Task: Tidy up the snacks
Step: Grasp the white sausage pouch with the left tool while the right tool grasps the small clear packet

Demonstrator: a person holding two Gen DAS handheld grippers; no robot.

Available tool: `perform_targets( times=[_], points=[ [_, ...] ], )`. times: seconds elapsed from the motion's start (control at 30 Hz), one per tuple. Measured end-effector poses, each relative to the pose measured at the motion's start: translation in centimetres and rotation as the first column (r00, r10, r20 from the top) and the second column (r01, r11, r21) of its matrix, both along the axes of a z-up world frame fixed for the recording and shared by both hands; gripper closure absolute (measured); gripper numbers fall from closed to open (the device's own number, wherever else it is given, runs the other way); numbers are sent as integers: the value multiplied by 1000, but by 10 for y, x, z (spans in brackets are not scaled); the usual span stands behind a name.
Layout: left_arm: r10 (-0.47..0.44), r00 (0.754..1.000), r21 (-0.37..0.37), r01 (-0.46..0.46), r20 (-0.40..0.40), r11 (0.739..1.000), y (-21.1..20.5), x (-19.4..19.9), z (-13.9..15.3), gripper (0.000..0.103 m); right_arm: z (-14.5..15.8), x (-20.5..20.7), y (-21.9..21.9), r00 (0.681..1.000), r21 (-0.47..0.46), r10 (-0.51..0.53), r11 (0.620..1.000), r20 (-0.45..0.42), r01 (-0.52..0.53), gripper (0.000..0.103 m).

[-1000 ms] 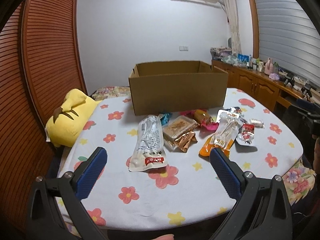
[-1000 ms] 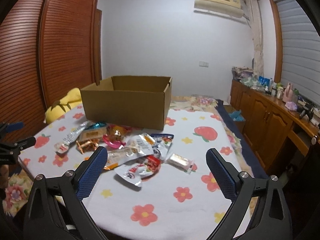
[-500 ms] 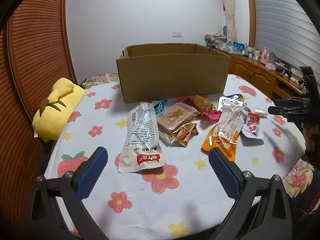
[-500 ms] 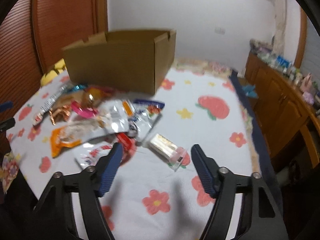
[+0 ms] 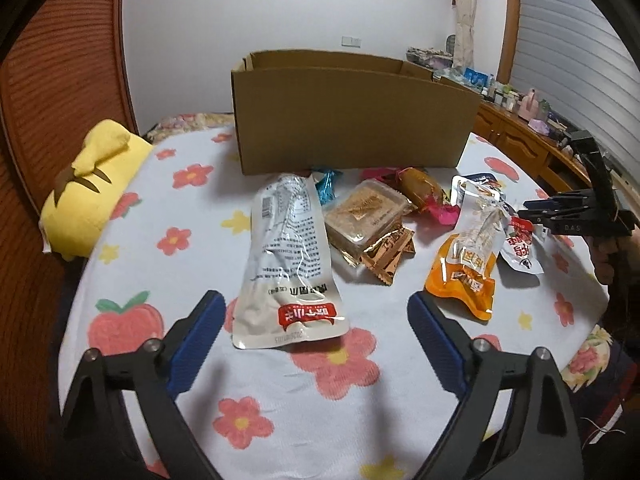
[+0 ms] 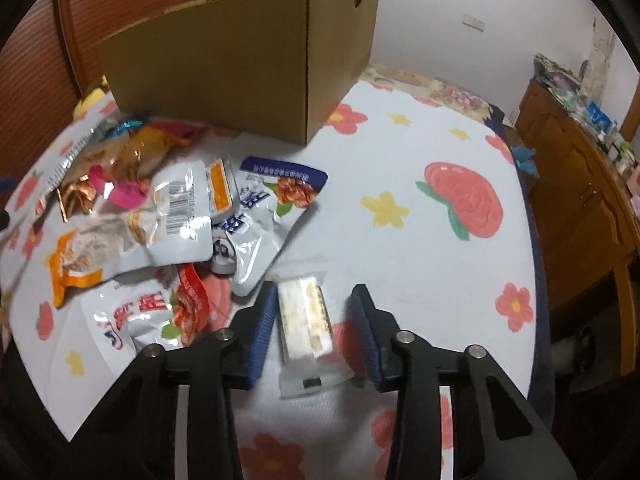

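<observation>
Several snack packs lie on the flowered cloth in front of an open cardboard box [image 5: 352, 120] [image 6: 240, 60]. My left gripper [image 5: 316, 320] hovers low over the near end of a white pouch with a red label [image 5: 288, 256]. Its jaws are wide and closing, and the pads do not touch the pouch. My right gripper [image 6: 314, 320] points down at a small clear-wrapped cake bar [image 6: 306, 320]. That bar lies between its closing jaws, with a gap still showing at the right pad. An orange pouch [image 5: 464, 276] and a clear tray of biscuits [image 5: 364, 216] lie mid-table.
A yellow plush cushion [image 5: 92, 188] rests at the table's left edge. A wooden cabinet [image 6: 580, 168] with clutter on top runs along the right wall. Slatted wooden doors stand at the left. In the left wrist view a hand [image 5: 604, 256] holds the right gripper at the far right.
Both grippers have come down and closer to the table. The right jaws have narrowed from wide open around the small cake bar. The left gripper has neared the white pouch and its jaws have narrowed a little.
</observation>
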State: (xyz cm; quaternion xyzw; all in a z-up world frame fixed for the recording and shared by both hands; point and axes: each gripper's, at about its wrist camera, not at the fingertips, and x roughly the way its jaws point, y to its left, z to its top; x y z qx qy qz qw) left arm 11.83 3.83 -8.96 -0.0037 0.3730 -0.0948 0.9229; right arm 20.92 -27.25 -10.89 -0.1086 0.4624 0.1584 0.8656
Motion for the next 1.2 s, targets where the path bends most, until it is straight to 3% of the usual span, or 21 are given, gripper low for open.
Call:
perform_targets(
  times=[0.07, 0.5, 0.67, 0.87, 1.2],
  points=[
    [-8, 1000, 4, 8, -7, 1000, -1, 3, -2, 12, 1, -3, -1, 1000, 6, 2, 1000, -2, -2, 84],
    [-5, 998, -7, 4, -70, 1000, 2, 40, -5, 14, -5, -33, -8, 996, 117, -36, 993, 83, 26, 83],
    [-12, 993, -16, 10, -118, 1000, 9, 62, -9, 23, -6, -34, -8, 995, 119, -41, 992, 90, 30, 83],
    [-25, 981, -32, 19, -191, 999, 13, 82, -19, 23, -7, -34, -7, 995, 121, -43, 992, 93, 31, 83],
    [-40, 972, -34, 33, -232, 999, 14, 98, -29, 26, -8, -34, -8, 994, 121, -45, 992, 96, 33, 83]
  ],
)
